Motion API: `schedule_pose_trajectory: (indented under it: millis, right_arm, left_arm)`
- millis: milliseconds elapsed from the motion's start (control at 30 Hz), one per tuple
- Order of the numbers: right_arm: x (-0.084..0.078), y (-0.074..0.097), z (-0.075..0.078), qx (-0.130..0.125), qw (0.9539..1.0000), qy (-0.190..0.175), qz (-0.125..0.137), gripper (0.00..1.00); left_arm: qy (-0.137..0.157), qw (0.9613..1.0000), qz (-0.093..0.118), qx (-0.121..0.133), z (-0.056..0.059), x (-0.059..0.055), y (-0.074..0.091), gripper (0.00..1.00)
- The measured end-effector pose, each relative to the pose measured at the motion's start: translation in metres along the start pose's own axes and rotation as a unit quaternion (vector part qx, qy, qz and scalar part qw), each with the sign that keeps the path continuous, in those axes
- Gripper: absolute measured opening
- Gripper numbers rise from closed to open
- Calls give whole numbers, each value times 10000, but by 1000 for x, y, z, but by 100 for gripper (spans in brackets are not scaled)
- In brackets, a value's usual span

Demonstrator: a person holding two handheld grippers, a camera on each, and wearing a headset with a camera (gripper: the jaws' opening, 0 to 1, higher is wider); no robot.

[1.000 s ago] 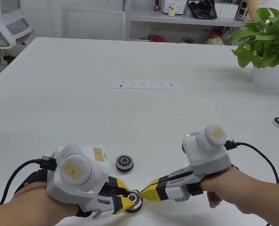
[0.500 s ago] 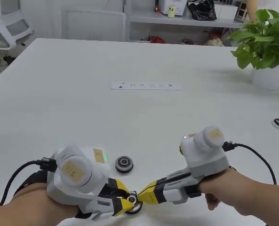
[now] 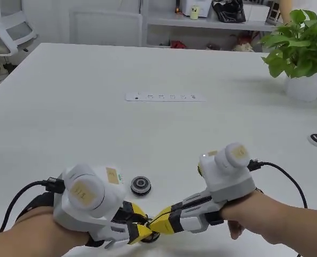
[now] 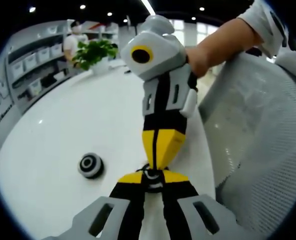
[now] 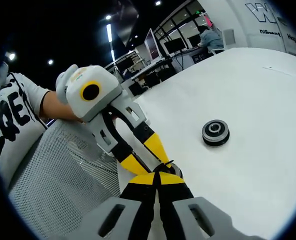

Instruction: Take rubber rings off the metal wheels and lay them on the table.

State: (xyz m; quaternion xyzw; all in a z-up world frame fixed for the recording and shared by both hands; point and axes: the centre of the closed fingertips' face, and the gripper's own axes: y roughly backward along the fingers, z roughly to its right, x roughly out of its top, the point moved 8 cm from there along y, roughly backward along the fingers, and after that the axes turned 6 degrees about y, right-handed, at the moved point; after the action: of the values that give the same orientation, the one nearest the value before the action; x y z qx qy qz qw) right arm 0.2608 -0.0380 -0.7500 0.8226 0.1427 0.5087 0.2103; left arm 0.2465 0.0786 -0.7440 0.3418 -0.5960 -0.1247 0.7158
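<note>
At the near edge of the table (image 3: 164, 134), head view, the left tool (image 3: 140, 233) and right tool (image 3: 157, 226) meet over a wheel (image 3: 150, 236) largely hidden between them; a second wheel (image 3: 141, 185) lies just beyond. Left gripper view: left jaws clamp the stiff metal wheel. Right gripper view: right jaws pinch its rubber ring (image 5: 171, 167) (soft, stretchy, best nipped at the rim); how much is caught is unclear.

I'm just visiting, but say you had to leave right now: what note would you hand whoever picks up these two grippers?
Left gripper: shut on the held wheel.
Right gripper: shut at that wheel's edge, seemingly pinching its rubber ring.
Second wheel: lying on the table beside them, ring on.
Done: no ring off yet.
Left: both rings, to lay on the table.
</note>
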Motion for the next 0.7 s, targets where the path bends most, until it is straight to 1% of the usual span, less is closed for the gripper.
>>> schedule_pose_trajectory:
  millis: [33, 167, 367, 500, 700]
  right_arm:
    - [-2, 0, 1, -28, 10000, 22, -33, 0]
    - [-1, 4, 6, -115, 9999, 36, 27, 0]
    - [-1, 4, 7, -132, 9999, 12, 52, 0]
    - [-1, 5, 7, -144, 9999, 23, 55, 0]
    - [-1, 6, 8, -176, 9998, 25, 66, 0]
  left_arm:
    - [-2, 10000, -1, 1, 0, 0, 0, 12]
    - [-15, 10000, 6, -5, 0, 1, 0, 12]
    - [-27, 10000, 37, -27, 0, 1, -1, 13]
    - [82, 9999, 95, -60, -1, 1, -1, 13]
    - [177, 9997, 104, -96, -2, 2, -2, 14]
